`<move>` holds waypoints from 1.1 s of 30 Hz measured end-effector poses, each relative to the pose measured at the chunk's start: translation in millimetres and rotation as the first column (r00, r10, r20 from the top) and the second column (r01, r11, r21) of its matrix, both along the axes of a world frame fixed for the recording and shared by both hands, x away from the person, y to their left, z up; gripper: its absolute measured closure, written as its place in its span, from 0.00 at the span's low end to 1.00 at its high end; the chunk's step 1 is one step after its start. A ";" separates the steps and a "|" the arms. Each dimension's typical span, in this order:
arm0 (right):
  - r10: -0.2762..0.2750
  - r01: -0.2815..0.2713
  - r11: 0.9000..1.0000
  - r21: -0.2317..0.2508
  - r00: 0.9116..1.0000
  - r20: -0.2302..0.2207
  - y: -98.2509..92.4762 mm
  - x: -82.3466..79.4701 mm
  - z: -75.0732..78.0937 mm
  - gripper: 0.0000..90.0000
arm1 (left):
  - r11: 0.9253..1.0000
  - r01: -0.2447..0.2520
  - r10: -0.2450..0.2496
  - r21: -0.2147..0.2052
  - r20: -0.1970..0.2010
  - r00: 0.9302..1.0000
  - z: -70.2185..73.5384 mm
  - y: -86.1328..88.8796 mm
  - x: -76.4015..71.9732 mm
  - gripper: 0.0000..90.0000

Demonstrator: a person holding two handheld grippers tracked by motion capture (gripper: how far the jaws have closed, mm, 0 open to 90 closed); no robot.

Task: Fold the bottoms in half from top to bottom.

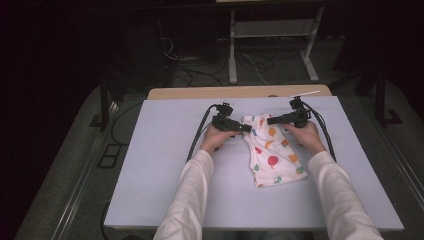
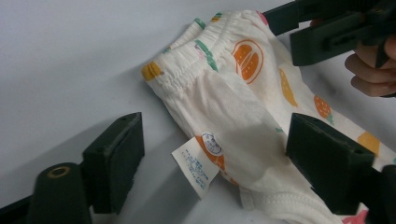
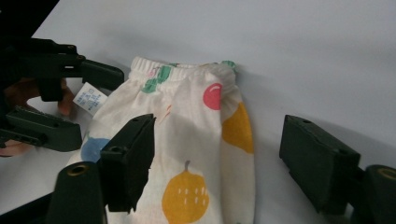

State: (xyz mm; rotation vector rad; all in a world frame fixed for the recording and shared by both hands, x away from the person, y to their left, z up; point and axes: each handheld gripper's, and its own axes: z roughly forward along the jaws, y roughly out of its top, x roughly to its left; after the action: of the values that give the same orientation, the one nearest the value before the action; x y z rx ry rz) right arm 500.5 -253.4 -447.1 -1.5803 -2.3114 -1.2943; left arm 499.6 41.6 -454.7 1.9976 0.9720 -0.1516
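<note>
A small white garment [image 1: 272,155] printed with coloured fruit lies flat on the pale table [image 1: 160,170], its elastic waistband at the far end. My left gripper [image 1: 246,128] lies low at the waistband's left corner; in the left gripper view the jaws [image 2: 215,154] stand apart around the cloth [image 2: 233,102] and its white label [image 2: 196,168], pads not pressing. My right gripper [image 1: 271,120] reaches the waistband's right corner. In the right gripper view its jaws [image 3: 215,158] straddle the garment's edge [image 3: 205,140], also apart. Each gripper view shows the other gripper [image 2: 327,28] [image 3: 60,93] beyond the cloth.
The table's pale surface spreads wide to the left, right and front of the garment. A wooden edge [image 1: 200,93] runs along the back. Behind it, cables [image 1: 200,75] and a metal frame's legs [image 1: 232,60] stand on the dark floor.
</note>
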 end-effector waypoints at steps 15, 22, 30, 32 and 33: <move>-0.007 0.007 1.000 0.000 1.000 -0.019 2.8 1.3 -9.7 0.70 | 0.999 -0.018 0.017 -0.043 -0.035 0.999 -5.9 -2.2 1.8 0.58; -0.019 0.019 1.000 0.012 0.999 -0.050 2.2 2.6 -13.2 0.93 | 0.997 -0.047 0.043 -0.059 -0.061 0.997 -9.4 -1.6 4.2 0.75; -0.021 0.022 0.999 0.028 1.000 -0.022 -3.0 -1.1 -12.1 0.97 | 0.997 -0.058 0.057 -0.056 -0.022 0.998 -7.9 -7.3 1.8 0.97; -0.028 0.028 0.999 0.038 1.000 -0.012 -6.0 -3.3 -10.9 0.98 | 0.997 -0.056 0.055 -0.053 -0.014 0.998 -7.5 -7.5 1.2 0.98; -0.028 0.028 0.999 0.037 1.000 -0.006 -7.1 -3.9 -10.7 0.98 | 0.997 -0.059 0.058 -0.055 -0.016 0.998 -7.4 -7.6 1.0 0.98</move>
State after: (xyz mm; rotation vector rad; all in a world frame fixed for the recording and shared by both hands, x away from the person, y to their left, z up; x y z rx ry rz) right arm 496.6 -260.5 -457.8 -1.6087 -2.2561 -1.3293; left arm 500.6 34.0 -462.1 1.9177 1.0233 -0.1589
